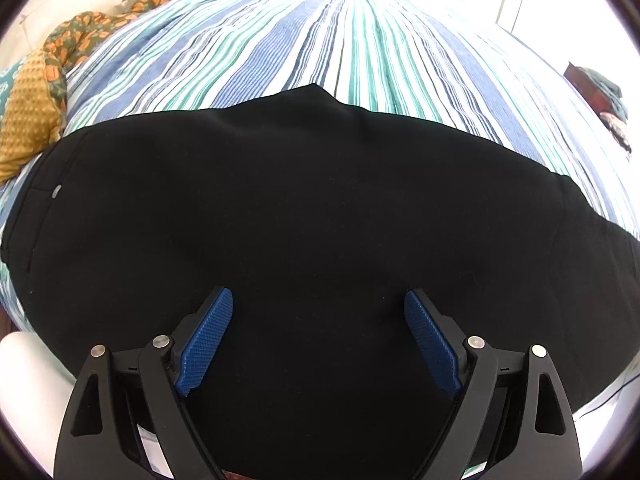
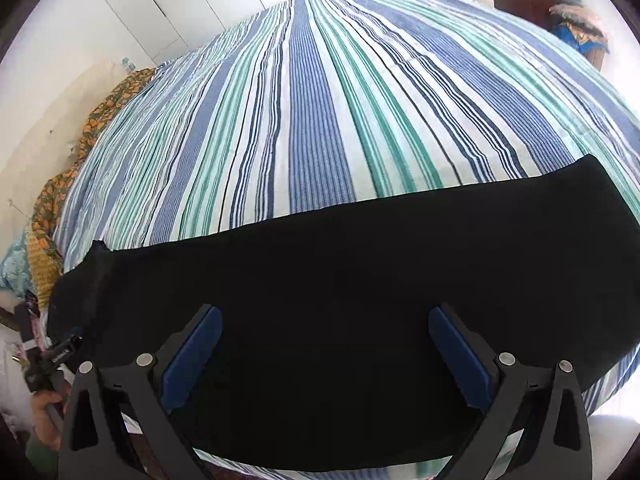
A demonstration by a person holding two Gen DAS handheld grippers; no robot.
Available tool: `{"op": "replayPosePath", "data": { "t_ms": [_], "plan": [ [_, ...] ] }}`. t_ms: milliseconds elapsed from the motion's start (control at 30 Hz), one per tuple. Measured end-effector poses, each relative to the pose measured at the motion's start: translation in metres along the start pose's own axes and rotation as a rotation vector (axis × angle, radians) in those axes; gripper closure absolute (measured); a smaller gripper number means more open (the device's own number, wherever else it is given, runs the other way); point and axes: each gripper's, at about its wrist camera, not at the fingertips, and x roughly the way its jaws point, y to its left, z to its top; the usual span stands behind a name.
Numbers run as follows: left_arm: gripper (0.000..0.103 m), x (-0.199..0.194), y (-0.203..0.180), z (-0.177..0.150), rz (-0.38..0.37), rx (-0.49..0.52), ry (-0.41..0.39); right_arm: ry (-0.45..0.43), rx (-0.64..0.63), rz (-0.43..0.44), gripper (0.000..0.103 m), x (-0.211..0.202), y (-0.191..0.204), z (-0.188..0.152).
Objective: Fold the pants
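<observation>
Pants [image 1: 320, 208] lay flat along bed's [image 1: 320, 40] near edge, looked unfolded; my left gripper [image 1: 319, 300] and right gripper [image 2: 325, 316] had jaws apart, gripping nothing.

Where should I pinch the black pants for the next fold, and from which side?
Probably the near long edge of the black fabric pants, approached from above at the bed's near side. They lie flat on the striped bedsheet, so only an edge offers a lip; both hand-held grippers hover open there.
</observation>
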Motion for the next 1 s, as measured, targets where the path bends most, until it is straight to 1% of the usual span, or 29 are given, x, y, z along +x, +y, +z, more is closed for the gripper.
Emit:
{"op": "replayPosePath", "data": {
  "t_ms": [33, 67, 100, 167, 200, 233, 267, 300, 333, 400, 500, 567, 600, 700, 767, 800, 833, 867, 1000],
  "plan": [
    [0.014, 0.0, -0.001, 0.0, 0.005, 0.002, 0.001, 0.066, 0.003, 0.008, 0.001, 0.001, -0.014, 0.01],
    [0.013, 0.001, -0.001, 0.0, 0.008, 0.002, 0.002, 0.105, -0.007, -0.004, 0.001, 0.0, -0.028, 0.02],
    [0.013, 0.001, -0.001, 0.0, 0.009, 0.001, 0.002, 0.122, -0.034, -0.045, 0.001, -0.005, -0.042, 0.029],
    [0.013, 0.0, -0.001, 0.0, 0.009, 0.0, 0.001, 0.153, -0.092, -0.194, 0.001, -0.015, -0.076, 0.044],
    [0.013, 0.0, -0.001, 0.0, 0.009, 0.001, 0.001, 0.158, -0.085, -0.261, 0.001, -0.021, -0.097, 0.053],
    [0.013, 0.0, -0.001, 0.0, 0.011, 0.002, 0.0, 0.149, -0.049, -0.311, 0.001, -0.031, -0.12, 0.059],
    [0.013, 0.001, -0.001, 0.0, 0.013, 0.003, -0.001, 0.124, 0.011, -0.34, 0.002, -0.044, -0.143, 0.063],
    [0.013, 0.001, -0.001, 0.0, 0.016, 0.004, -0.001, 0.082, 0.079, -0.342, 0.002, -0.059, -0.163, 0.064],
    [0.013, 0.001, -0.002, 0.001, 0.018, 0.004, 0.0, 0.034, 0.145, -0.312, 0.002, -0.075, -0.179, 0.063],
    [0.011, 0.002, -0.003, 0.001, 0.021, 0.005, 0.0, -0.043, 0.258, -0.191, 0.002, -0.099, -0.2, 0.054],
    [0.01, 0.003, -0.004, 0.001, 0.025, 0.004, -0.001, -0.077, 0.393, 0.019, 0.002, -0.108, -0.213, 0.028],
    [0.01, 0.002, -0.002, 0.0, 0.022, 0.005, -0.002, -0.09, 0.451, 0.099, 0.002, -0.106, -0.211, 0.01],
    [0.01, 0.002, -0.002, 0.0, 0.02, 0.004, -0.002, -0.091, 0.469, 0.115, 0.002, -0.104, -0.211, 0.003],
    [0.01, 0.001, -0.002, 0.0, 0.018, 0.005, -0.002, -0.088, 0.485, 0.121, 0.002, -0.096, -0.213, -0.006],
    [0.01, 0.001, -0.002, 0.0, 0.018, 0.006, -0.003, -0.088, 0.492, 0.175, 0.002, -0.093, -0.215, -0.006],
    [0.01, 0.001, -0.002, 0.0, 0.017, 0.006, -0.003, -0.076, 0.501, 0.22, 0.002, -0.09, -0.216, -0.007],
    [0.01, 0.001, -0.002, 0.0, 0.016, 0.005, -0.003, -0.04, 0.515, 0.258, 0.003, -0.084, -0.218, -0.007],
    [0.01, 0.001, -0.002, 0.0, 0.015, 0.004, -0.002, -0.01, 0.53, 0.272, 0.005, -0.076, -0.216, -0.006],
    [0.01, 0.002, -0.003, 0.0, 0.019, 0.004, -0.005, 0.026, 0.523, 0.282, 0.006, -0.077, -0.205, -0.01]
  ]
}}
